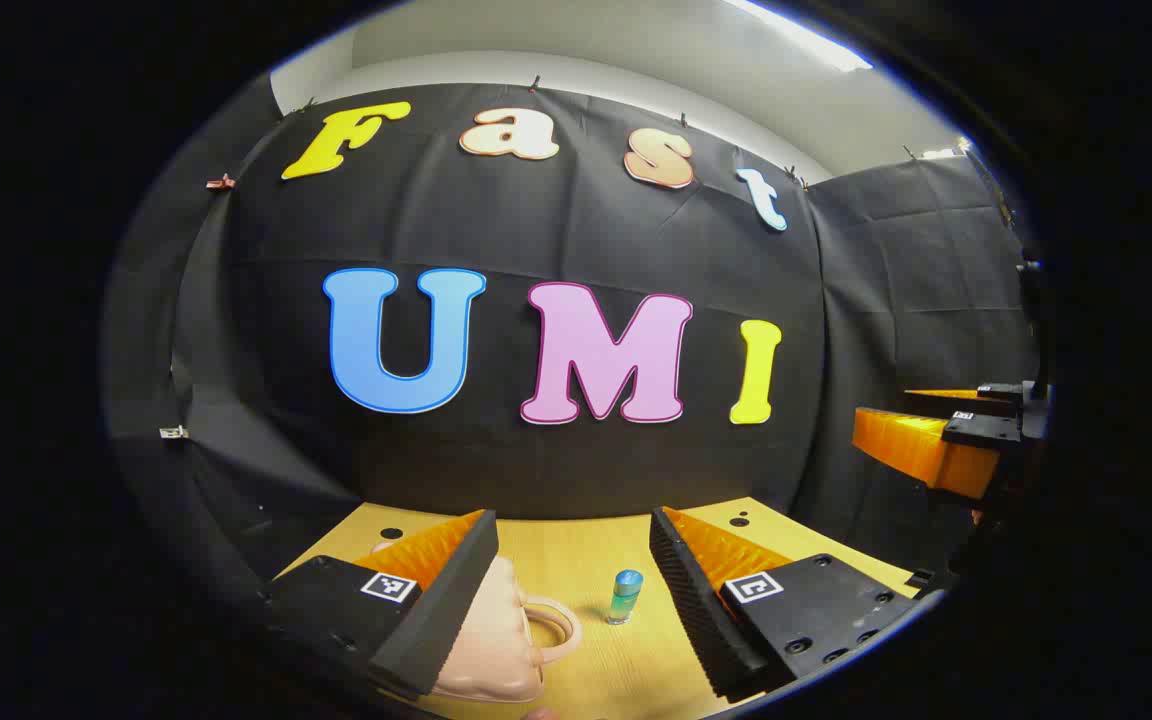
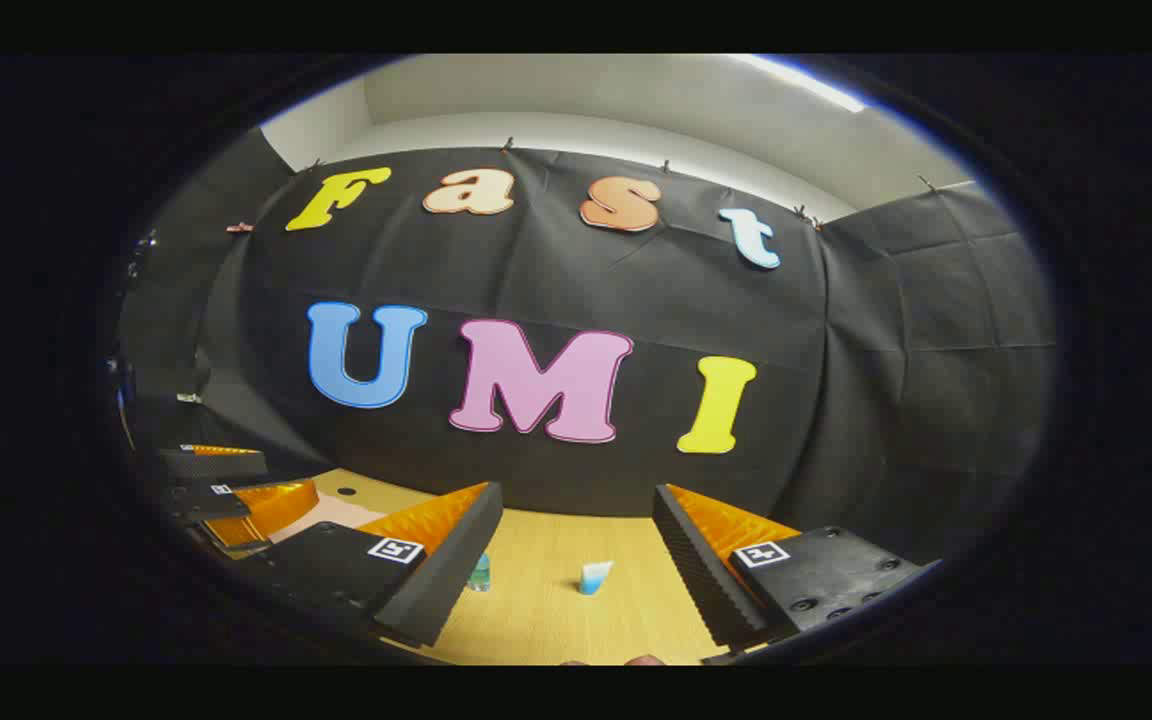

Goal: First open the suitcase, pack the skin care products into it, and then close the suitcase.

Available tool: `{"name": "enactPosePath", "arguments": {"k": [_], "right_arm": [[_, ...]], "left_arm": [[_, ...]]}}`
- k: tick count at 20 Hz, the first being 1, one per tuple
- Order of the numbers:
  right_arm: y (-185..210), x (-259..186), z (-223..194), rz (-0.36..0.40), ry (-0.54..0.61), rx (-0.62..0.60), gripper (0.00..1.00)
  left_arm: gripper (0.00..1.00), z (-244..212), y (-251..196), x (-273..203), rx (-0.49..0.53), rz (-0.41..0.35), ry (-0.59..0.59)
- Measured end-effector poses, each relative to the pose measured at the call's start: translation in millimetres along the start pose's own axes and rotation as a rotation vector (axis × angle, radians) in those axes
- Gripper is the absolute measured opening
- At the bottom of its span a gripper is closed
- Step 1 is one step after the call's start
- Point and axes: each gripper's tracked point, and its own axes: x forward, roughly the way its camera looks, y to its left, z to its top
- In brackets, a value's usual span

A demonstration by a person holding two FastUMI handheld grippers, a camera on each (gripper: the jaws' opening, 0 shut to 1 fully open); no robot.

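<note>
Wooden table [image 1: 576, 560] spreads across the bottom of both views, booth wall behind it. On it, in the left gripper view, sits the pink suitcase [image 1: 496, 640] down at about six o'clock, lid closed, its looped handle [image 1: 554, 622] poking toward the middle. The left gripper [image 1: 576, 600] hangs above the table with its two fingers spread wide, nothing between them but air; the near finger overlaps the suitcase in the picture, though whether it actually touches is hard to call from here. Off at three o'clock in that same view, the right gripper [image 1: 936, 445] shows orange and black, well apart.

Over to the right gripper view: its fingers are also spread wide and holding nothing, right gripper [image 2: 576, 560] poised over the wood. At eight o'clock the left gripper [image 2: 236, 495] shows with a sliver of the pink suitcase [image 2: 326, 515] beside it.

Smallest now: a teal-capped bottle [image 1: 624, 596] stands upright just beside the handle, and a small blue tube [image 2: 594, 577] stands between the right fingers' lines, near the teal-capped bottle [image 2: 479, 572].
</note>
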Motion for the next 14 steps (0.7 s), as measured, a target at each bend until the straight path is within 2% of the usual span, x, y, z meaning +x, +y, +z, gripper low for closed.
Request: {"name": "enactPosePath", "arguments": {"k": [4,8,14], "right_arm": [[4.4,3.1,1.7,0.01,-0.001,-0.014,0.96],[-3.0,10.0,6.5,-0.002,-0.02,-0.087,0.94],[-7.3,16.3,10.9,-0.018,-0.03,-0.072,0.94]], "left_arm": [[0.96,-7.2,0.1,0.6,0.009,-0.009,0.017],[0.96,-11.2,7.3,0.2,0.014,0.002,0.027],[0.96,-16.6,18.2,2.5,0.006,0.027,0.04]]}}
